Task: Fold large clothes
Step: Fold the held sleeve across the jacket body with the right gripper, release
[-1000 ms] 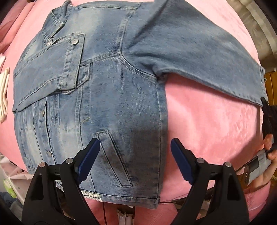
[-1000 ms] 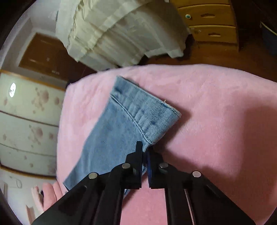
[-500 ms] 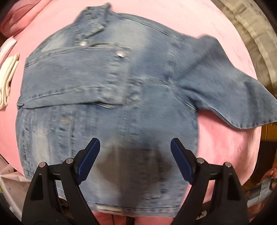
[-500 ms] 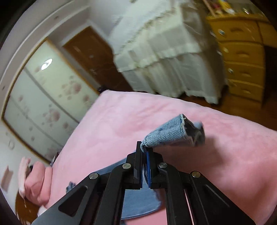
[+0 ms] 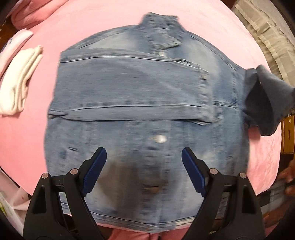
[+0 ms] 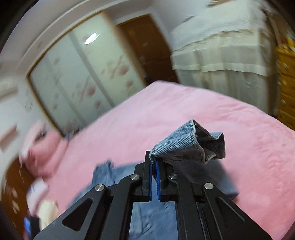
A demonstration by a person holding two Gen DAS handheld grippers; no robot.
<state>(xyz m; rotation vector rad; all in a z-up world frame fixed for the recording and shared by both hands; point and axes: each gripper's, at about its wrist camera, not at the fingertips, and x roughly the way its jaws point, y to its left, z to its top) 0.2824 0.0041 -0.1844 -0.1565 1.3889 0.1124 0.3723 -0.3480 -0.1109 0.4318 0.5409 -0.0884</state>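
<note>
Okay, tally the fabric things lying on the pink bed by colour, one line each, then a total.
Blue: 1, the denim jacket, its sleeve cuff lifted off the pink blanket by the right gripper.
White: 1, the folded white cloth beside the jacket.
Pink: 1, the bunched pink fabric at the far edge.
Total: 3

The left wrist camera looks straight down, from fairly close above, onto the denim jacket (image 5: 140, 110) spread on the pink bedspread (image 5: 95, 24). The right wrist camera sits beside the jacket's raised sleeve cuff (image 6: 186, 145) and faces slantwise down across the bed toward a wardrobe (image 6: 77, 77) and door (image 6: 147, 46). The 2 views share the jacket and the bedspread.
</note>
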